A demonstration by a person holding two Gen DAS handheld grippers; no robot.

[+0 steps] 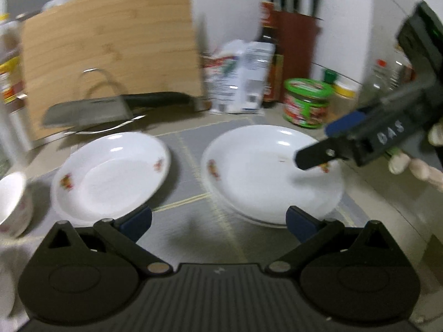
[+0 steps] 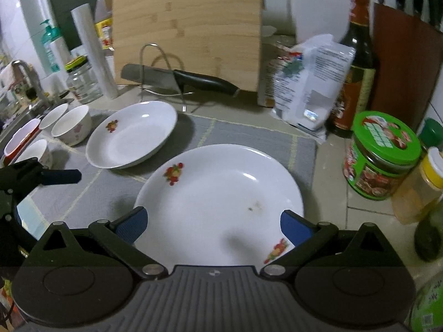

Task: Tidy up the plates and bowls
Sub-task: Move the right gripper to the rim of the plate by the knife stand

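Observation:
Two white plates with red flower prints lie on a grey mat (image 1: 191, 144). The right plate (image 1: 263, 177) (image 2: 221, 193) seems to rest on a second rim beneath it. Further left is the other plate (image 1: 110, 177) (image 2: 133, 135). My left gripper (image 1: 218, 222) hovers open and empty near the mat's front edge, between the two plates. Over the near rim of the right plate, my right gripper (image 2: 213, 225) (image 1: 313, 144) is open with nothing held. Small white bowls (image 2: 72, 126) (image 1: 13, 204) stand left of the mat. One left-gripper finger (image 2: 61, 176) shows at the left edge.
A cleaver (image 2: 177, 78) lies on a wire rack before a leaning bamboo board (image 2: 188, 27). A white bag (image 2: 310, 83), dark sauce bottle (image 2: 357, 63), green-lidded jar (image 2: 382, 155) and knife block (image 1: 299, 49) crowd the back right. A sink (image 2: 16, 121) is at far left.

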